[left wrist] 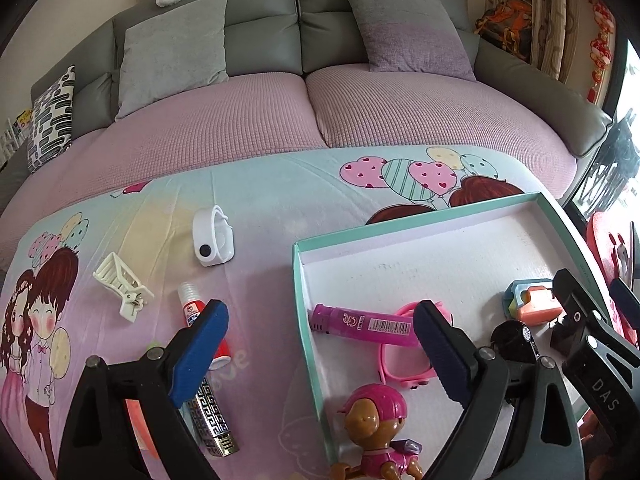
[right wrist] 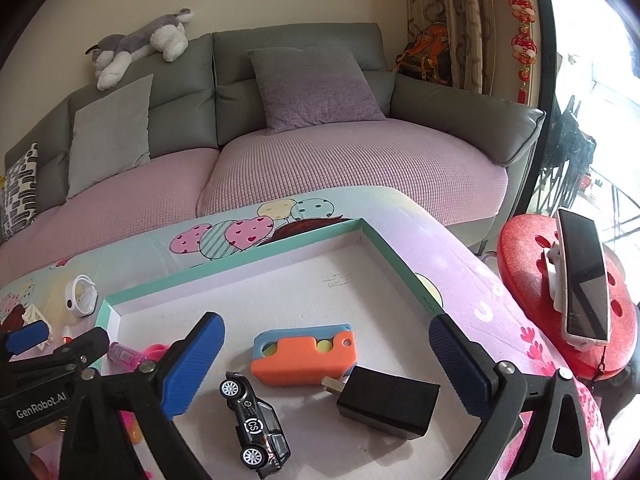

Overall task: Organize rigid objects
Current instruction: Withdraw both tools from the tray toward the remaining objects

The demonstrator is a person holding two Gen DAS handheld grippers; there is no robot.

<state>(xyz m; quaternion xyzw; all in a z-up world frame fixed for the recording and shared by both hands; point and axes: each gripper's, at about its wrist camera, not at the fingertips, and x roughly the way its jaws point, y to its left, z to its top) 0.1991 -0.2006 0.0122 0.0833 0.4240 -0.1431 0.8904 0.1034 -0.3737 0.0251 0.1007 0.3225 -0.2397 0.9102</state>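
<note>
Sofa (left wrist: 312,92) behind, puppy figure (left wrist: 376,432) (left view only), both jaws apart

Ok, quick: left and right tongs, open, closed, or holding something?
Left tongs: open, holding nothing.
Right tongs: open, holding nothing.

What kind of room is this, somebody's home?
Most likely a home living room: a grey sofa with cushions and a plush husky on its back, curtains, and toys in a tray on a cartoon-print cloth.

toy car (right wrist: 256,424) and charger (right wrist: 386,406) in box (right wrist: 240,270), hair clip (left wrist: 122,286) and wristband (left wrist: 212,236) left of box
</note>
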